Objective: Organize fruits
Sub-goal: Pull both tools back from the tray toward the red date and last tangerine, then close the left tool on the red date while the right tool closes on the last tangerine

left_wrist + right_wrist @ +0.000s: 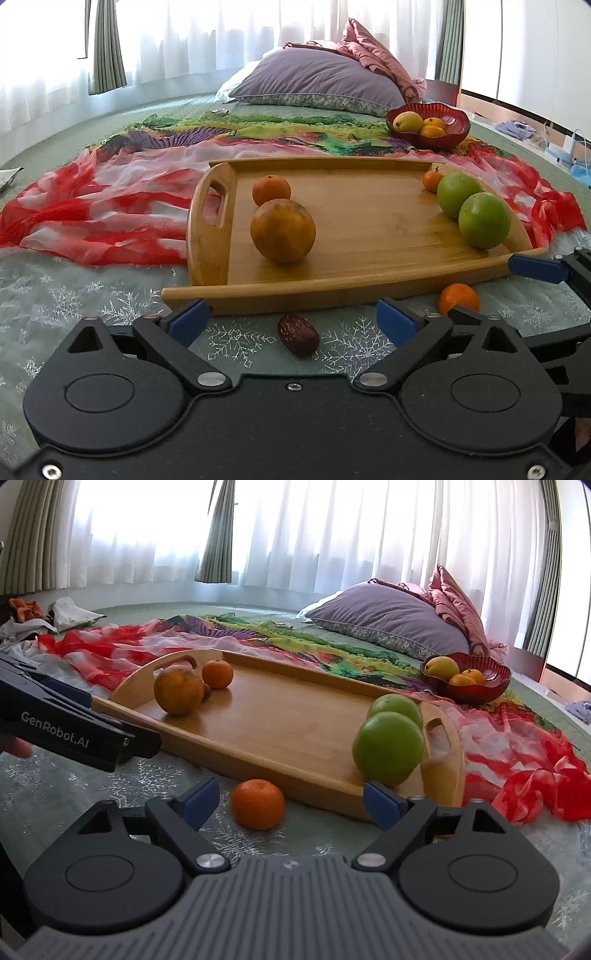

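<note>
Left claw (291, 317), foreground of left wrist view: blue-tipped fingers spread wide, gripping nothing, low over the bed (55, 295). Dried red date (298, 335) on the snowflake-patterned bedspread between the fingertips, touching neither. Loose tangerine (458, 298) on the bedspread to the right of the date, just outside the near rim of the wooden tray (369, 288).

Right claw (291, 801), foreground of right wrist view: fingers likewise parted, holding nothing. Same loose tangerine (258, 803) between its fingertips, nearer the left one, apart from both. Right fingertip against or just before the tray's near rim (325, 794); contact not determinable.

Tray contents, left wrist view: large orange (283, 230) near the left handle end, with a smaller tangerine (271, 189) directly behind it; two green apples (484, 220) side by side and touching at the right end; a small tangerine with stem (433, 179) in the far right corner, beside the rear apple.

Beyond the tray: red-and-white scarf (103, 214) and a multicoloured cloth (258, 129) spread across the bed. Red glass bowl (452, 138) on the cloth, well apart from the tray, containing one yellow fruit (407, 121) and two small oranges (433, 130). Purple pillow (317, 79) and pink quilt (373, 51) at the head of the bed, before white curtains (221, 33).
</note>
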A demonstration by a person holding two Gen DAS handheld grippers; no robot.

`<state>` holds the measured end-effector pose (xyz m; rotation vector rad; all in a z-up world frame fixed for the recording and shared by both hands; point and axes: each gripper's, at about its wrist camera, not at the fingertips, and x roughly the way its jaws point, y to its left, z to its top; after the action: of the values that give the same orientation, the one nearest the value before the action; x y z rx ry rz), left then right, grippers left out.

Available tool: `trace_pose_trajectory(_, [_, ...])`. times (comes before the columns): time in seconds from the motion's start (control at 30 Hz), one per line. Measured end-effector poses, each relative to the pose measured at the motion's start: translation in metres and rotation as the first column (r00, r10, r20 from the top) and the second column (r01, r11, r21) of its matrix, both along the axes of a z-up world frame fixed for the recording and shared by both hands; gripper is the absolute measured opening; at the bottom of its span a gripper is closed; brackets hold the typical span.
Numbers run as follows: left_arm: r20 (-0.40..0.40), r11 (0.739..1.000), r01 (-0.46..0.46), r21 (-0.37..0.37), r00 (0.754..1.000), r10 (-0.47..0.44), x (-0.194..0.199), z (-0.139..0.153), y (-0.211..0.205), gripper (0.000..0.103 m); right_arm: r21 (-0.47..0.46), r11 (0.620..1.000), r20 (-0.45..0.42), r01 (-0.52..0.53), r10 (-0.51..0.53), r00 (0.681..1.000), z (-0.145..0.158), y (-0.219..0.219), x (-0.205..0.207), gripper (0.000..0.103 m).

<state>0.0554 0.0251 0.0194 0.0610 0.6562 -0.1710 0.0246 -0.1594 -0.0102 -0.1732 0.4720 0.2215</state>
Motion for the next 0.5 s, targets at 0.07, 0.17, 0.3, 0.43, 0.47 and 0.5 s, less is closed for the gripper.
trace_pose_trajectory(0.07, [-0.002,1.000,0.008,0.000,1.000,-0.008,-0.001,0.000,0.000,0.088,0.010,1.000,-0.005,-0.002,0.002,1.000,-0.001,0.000,-0.001,0.087])
trace_pose_trajectory(0.17, [-0.012,1.000,0.015,-0.008,1.000,-0.016,-0.004,-0.001,0.001,0.070,0.023,1.000,-0.012,-0.001,0.002,1.000,-0.002,0.001,0.000,0.083])
trace_pose_trajectory(0.3, [-0.021,1.000,0.019,-0.004,1.000,-0.019,-0.008,-0.004,-0.001,0.059,0.049,0.999,-0.008,0.004,-0.003,1.000,-0.003,0.000,-0.002,0.080])
trace_pose_trajectory(0.43, [-0.023,1.000,0.015,-0.009,1.000,-0.015,-0.011,-0.003,-0.002,0.048,0.050,0.999,0.002,0.006,-0.007,1.000,-0.003,0.002,-0.004,0.073])
trace_pose_trajectory(0.47, [-0.025,1.000,0.015,-0.013,1.000,-0.015,-0.011,-0.003,-0.002,0.047,0.052,0.999,0.002,0.006,-0.006,1.000,-0.003,0.003,-0.005,0.071])
trace_pose_trajectory(0.5, [-0.029,1.000,0.016,-0.017,0.999,-0.016,-0.011,-0.003,-0.002,0.043,0.055,0.998,0.001,0.006,-0.006,1.000,-0.003,0.003,-0.005,0.070])
